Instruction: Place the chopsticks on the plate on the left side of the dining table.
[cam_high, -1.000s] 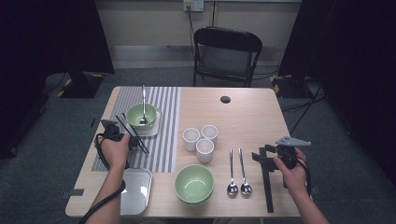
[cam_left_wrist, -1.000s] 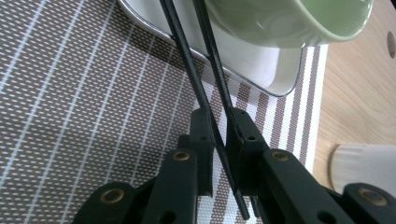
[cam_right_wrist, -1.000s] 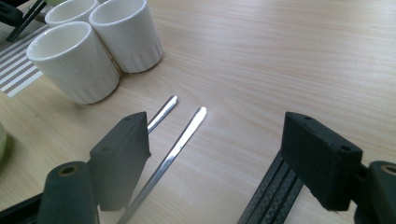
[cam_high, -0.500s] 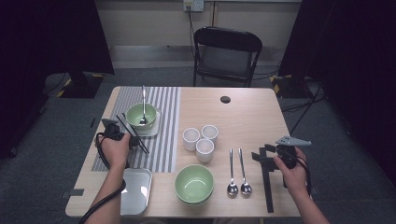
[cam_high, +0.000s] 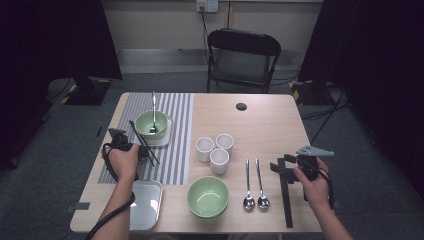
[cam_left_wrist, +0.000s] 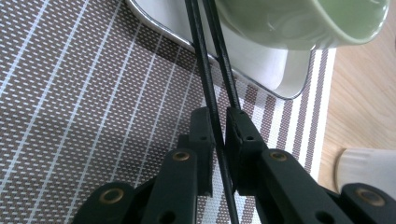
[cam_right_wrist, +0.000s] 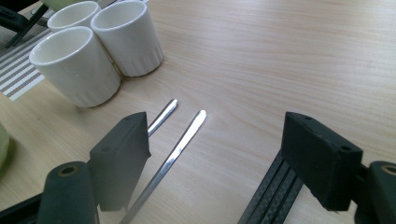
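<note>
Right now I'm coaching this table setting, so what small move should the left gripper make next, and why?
Probably lower the black chopsticks onto the striped placemat beside the steel tray, then open. The left gripper is shut on the pair, whose far ends reach past the tray's edge beneath the green bowl, so easing them sideways first looks safer.

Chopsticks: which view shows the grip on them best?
Left gripper view: the chopsticks run up between the left gripper jaws, clamped. The high view shows them small, slanting beside the bowl. The right gripper view shows only a dark tip, top left.
</note>
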